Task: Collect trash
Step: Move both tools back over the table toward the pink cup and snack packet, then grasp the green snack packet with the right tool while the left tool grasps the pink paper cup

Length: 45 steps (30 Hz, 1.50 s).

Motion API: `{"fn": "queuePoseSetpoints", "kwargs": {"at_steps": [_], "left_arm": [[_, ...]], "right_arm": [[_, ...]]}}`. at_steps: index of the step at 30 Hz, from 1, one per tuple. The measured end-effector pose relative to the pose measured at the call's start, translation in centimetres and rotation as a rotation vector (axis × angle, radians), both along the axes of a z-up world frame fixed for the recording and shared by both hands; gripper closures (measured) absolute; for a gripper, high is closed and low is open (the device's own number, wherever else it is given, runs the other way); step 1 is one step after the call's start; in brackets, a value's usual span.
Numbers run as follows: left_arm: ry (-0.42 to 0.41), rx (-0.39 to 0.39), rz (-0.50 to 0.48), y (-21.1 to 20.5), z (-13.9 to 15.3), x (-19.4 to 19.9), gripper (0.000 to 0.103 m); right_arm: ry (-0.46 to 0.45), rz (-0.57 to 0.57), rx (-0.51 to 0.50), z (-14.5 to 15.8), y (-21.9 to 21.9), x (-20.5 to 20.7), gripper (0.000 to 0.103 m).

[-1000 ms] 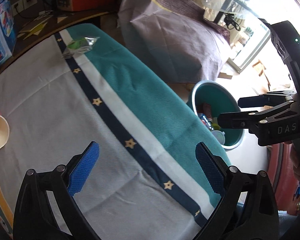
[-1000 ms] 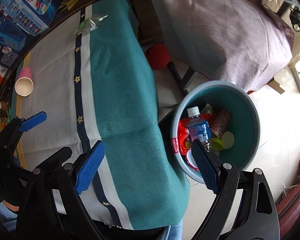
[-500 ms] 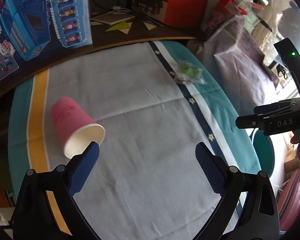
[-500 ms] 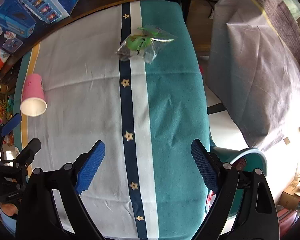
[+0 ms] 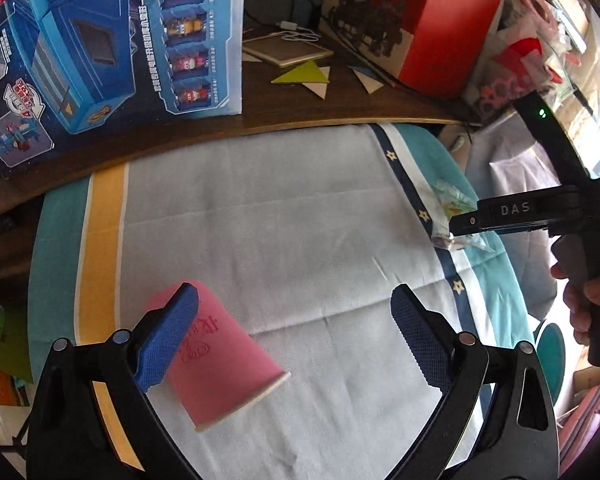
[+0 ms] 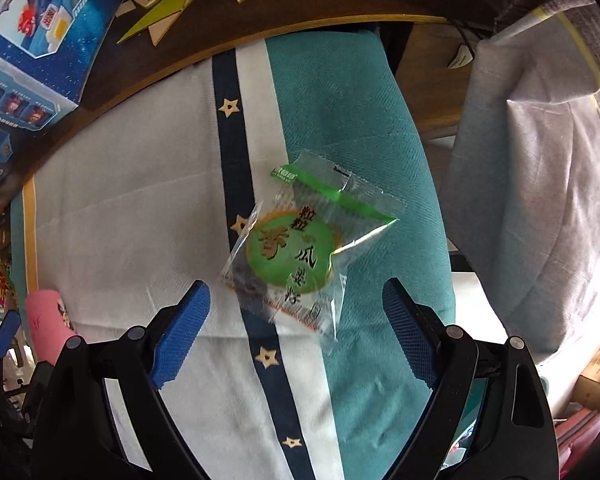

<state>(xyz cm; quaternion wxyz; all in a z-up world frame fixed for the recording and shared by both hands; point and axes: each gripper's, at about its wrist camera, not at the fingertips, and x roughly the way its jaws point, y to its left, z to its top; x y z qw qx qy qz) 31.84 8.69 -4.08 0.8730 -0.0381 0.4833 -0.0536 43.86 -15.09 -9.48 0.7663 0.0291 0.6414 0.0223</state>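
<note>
A pink paper cup (image 5: pixel 224 364) lies on its side on the striped tablecloth (image 5: pixel 280 220), mouth towards the lower right. My left gripper (image 5: pixel 294 320) hangs open over it; its left finger covers the cup's base and the right finger stands well clear. A clear snack wrapper with a green round label (image 6: pixel 296 248) lies across the navy star stripe and the teal band. Above it, my right gripper (image 6: pixel 296 300) is open with nothing between the pads. The left wrist view shows the wrapper (image 5: pixel 448 196) under the right gripper's tips. The cup (image 6: pixel 46 320) also shows at the right wrist view's left edge.
A blue toy box (image 5: pixel 100 48), a red box (image 5: pixel 440 28) and paper triangles (image 5: pixel 304 76) sit on the wooden desk behind the cloth. A lilac-covered piece of furniture (image 6: pixel 532 200) stands right of the table. A teal bin (image 5: pixel 548 356) shows below the table's right edge.
Both grippers have swung from the bin side over the table. The left now hangs over the pink cup, the right over the wrapper. Both stayed open.
</note>
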Motion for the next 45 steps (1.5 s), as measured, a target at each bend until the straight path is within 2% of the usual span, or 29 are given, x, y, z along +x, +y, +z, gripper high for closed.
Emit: {"fn": "queuePoseSetpoints", "kwargs": {"at_steps": [2, 3, 4, 8, 9, 10, 13, 26, 29, 30, 33, 34, 42, 44, 45], "left_arm": [[0.001, 0.005, 0.006, 0.2, -0.4, 0.3, 0.006], [0.003, 0.009, 0.011, 0.4, -0.6, 0.4, 0.006], [0.006, 0.009, 0.014, 0.6, -0.7, 0.6, 0.006], [0.014, 0.005, 0.035, 1.1, -1.1, 0.5, 0.006], [0.015, 0.008, 0.041, 1.3, -1.1, 0.4, 0.006], [0.014, 0.010, 0.049, 1.4, -1.1, 0.3, 0.006], [0.010, 0.020, 0.076, 1.7, -0.9, -0.2, 0.006], [0.045, 0.045, 0.173, 4.1, -2.3, -1.3, 0.006], [0.074, 0.042, 0.182, 4.5, -3.3, -1.3, 0.006], [0.086, 0.043, 0.185, 4.7, -3.7, -1.3, 0.006], [0.108, 0.016, 0.191, 5.1, -4.6, -1.3, 0.006], [0.116, 0.011, 0.196, 5.2, -4.8, -1.2, 0.006], [0.165, -0.021, 0.213, 6.2, -6.6, -2.0, 0.006], [0.164, -0.041, 0.214, 6.5, -6.9, -2.1, 0.007], [0.155, -0.046, 0.212, 6.5, -7.0, -2.3, 0.013]], "right_arm": [[-0.004, 0.003, -0.004, -0.7, -0.1, 0.4, 0.019], [-0.003, 0.009, -0.008, -1.0, -0.1, 0.4, 0.027], [0.005, 0.013, -0.001, -1.3, -0.1, 0.3, 0.048], [-0.043, 0.085, -0.056, -0.5, 1.3, -1.2, 0.052], [-0.037, 0.098, -0.048, -0.3, 1.6, -1.7, 0.066], [-0.037, 0.109, -0.046, 0.0, 1.9, -2.2, 0.066], [-0.044, 0.174, -0.076, 0.6, 3.5, -3.8, 0.067], [-0.009, 0.333, -0.047, 1.1, 7.2, -7.5, 0.067], [0.007, 0.336, -0.033, 1.2, 7.0, -7.4, 0.064], [0.010, 0.331, -0.027, 0.3, 7.5, -8.3, 0.061], [0.003, 0.309, -0.016, 0.2, 7.4, -7.5, 0.042], [-0.003, 0.309, -0.018, 0.1, 7.6, -7.3, 0.040], [0.013, 0.285, -0.058, -2.4, 9.3, -6.4, 0.039], [-0.013, 0.289, -0.077, -2.5, 9.6, -6.5, 0.044], [-0.022, 0.293, -0.082, -2.5, 9.9, -6.7, 0.048]]}}
